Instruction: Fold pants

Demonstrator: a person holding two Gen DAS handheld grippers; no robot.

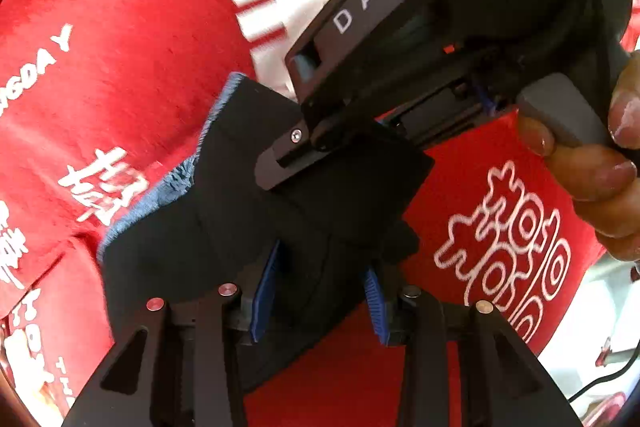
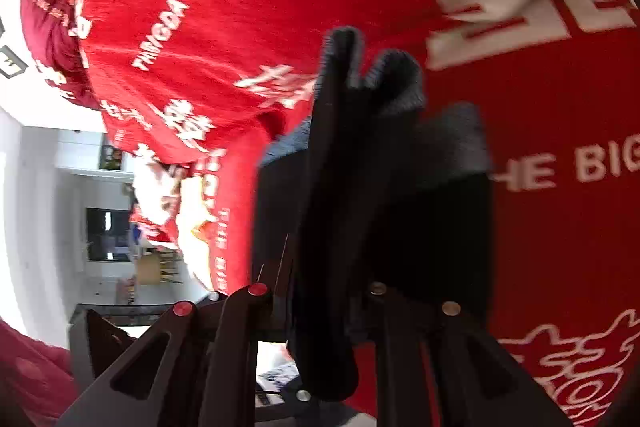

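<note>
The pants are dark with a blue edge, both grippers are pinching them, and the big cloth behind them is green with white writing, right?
Nearly. The cloth behind is red with white writing, not green; the left wrist view shows it plainly. The rest holds: the pants are dark with a blue edge, and both the left gripper and the right gripper have their jaws closed on the fabric.

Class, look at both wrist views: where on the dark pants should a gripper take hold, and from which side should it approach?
Grip the dark pants at the fuzzy blue-grey edge, coming in flat from that open side. The edge is a thin, exposed layer that jaws can straddle. The left gripper and right gripper both already pinch the bunched cloth, over the red blanket.
</note>
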